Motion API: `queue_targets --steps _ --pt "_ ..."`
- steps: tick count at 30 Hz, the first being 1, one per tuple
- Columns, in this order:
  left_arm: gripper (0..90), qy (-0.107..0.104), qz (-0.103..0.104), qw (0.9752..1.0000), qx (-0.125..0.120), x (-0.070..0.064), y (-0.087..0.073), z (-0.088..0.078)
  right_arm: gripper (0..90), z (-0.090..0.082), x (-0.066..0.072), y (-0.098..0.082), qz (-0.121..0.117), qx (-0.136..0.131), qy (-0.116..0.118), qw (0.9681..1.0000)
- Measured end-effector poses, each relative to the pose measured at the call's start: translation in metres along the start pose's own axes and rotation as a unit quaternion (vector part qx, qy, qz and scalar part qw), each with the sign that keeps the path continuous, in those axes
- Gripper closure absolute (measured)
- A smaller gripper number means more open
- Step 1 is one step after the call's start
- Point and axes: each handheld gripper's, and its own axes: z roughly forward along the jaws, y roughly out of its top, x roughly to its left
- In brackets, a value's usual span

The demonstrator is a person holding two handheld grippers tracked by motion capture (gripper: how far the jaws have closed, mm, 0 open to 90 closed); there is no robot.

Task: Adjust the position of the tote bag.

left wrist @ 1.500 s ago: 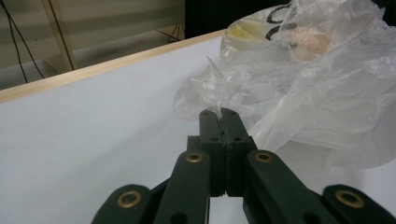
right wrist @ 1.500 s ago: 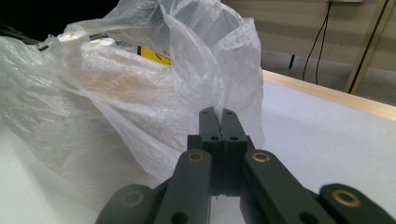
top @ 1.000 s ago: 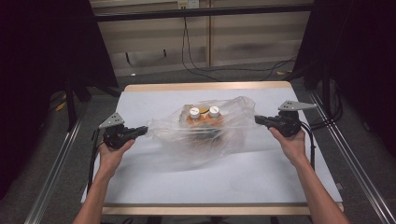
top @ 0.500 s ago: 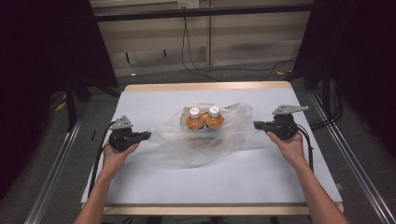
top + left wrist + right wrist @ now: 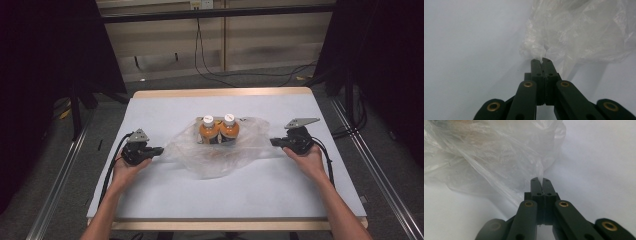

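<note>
- High view: the clear plastic bag (image 5: 220, 150) lies mid-table (image 5: 165, 190) with two orange bottles (image 5: 218, 131) upright in it. It stretches crosswise between the left tongs (image 5: 159, 150) and the right tongs (image 5: 274, 142), each clamped on one outer end, so neither hand is nearer.
- Left gripper view: the left tongs (image 5: 541, 60) are closed, pinching a bunched bag corner; the bag (image 5: 584, 32) spreads ahead, up and right.
- Right gripper view: the right tongs (image 5: 540, 179) are closed on a thin fold; the bag (image 5: 489, 157) runs ahead, up and left.
</note>
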Motion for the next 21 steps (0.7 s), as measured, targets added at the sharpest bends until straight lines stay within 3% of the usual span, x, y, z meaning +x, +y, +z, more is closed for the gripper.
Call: queue_targets --steps 4,9,13,21 --pt "89.9 -0.001 -0.008 1.0000 0.002 0.003 -0.002 0.003 90.0 0.007 -0.001 -0.005 0.001 0.020 -0.003 0.9998" --pt "89.9 0.005 -0.002 0.9997 0.024 0.004 -0.005 0.006 90.0 0.014 0.002 -0.007 -0.007 0.040 0.000 0.9992" --pt "89.9 0.006 0.000 0.9997 0.025 0.002 -0.005 0.010 90.0 0.018 0.000 -0.009 -0.006 0.053 -0.010 0.9985" --pt "89.5 0.000 -0.007 0.9997 0.023 0.004 -0.006 0.009 90.0 0.018 -0.001 -0.012 -0.006 0.044 -0.015 0.9989"
